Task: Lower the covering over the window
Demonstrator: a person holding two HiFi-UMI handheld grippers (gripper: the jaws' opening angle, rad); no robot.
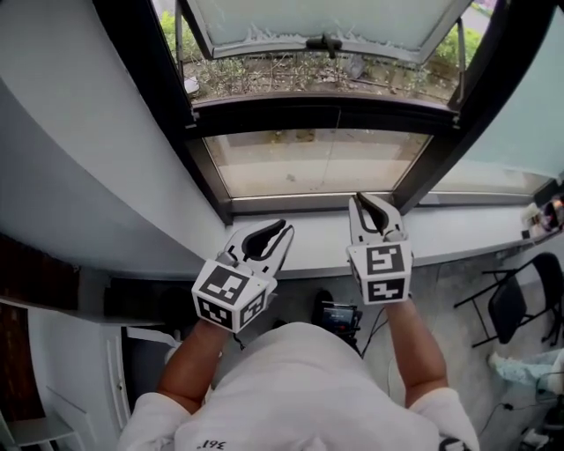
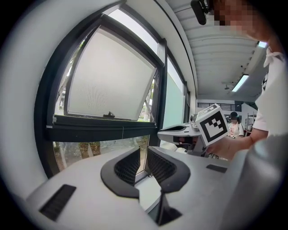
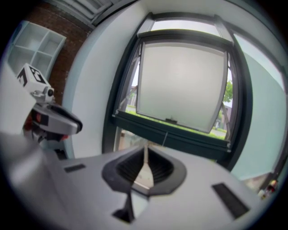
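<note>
Since the covering shows in no view, presumably rolled up above the window [image 1: 317, 167], the only visible way in is a thin cord [image 1: 334, 163] hanging from the crossbar in front of the lower pane; I'm guessing it's the pull cord, can't confirm. Left gripper [image 1: 284, 231] and right gripper [image 1: 360, 201] are both held over the sill [image 1: 476, 231], pointing at the glass and well short of the cord. Left jaws are a narrow slit apart with nothing between them. Right jaws are barely apart, a hairline gap, also empty. Risks from here: neither gap looks wide enough for a clean approach, so going in as-is would likely nudge the cord aside rather than capture it. The cord is thin and slack, so it could slide out of the ribbed pads if clamped near the tips. A pull off to one side rather than straight down may jam the roller or drag the covering crooked. The sash [image 1: 326, 22] above is swung outward; its handle [image 1: 324, 42] sits close to the cord's line, so a high reach could snag that instead. The grippers are also near each other and could clash if both converge on the cord.
</note>
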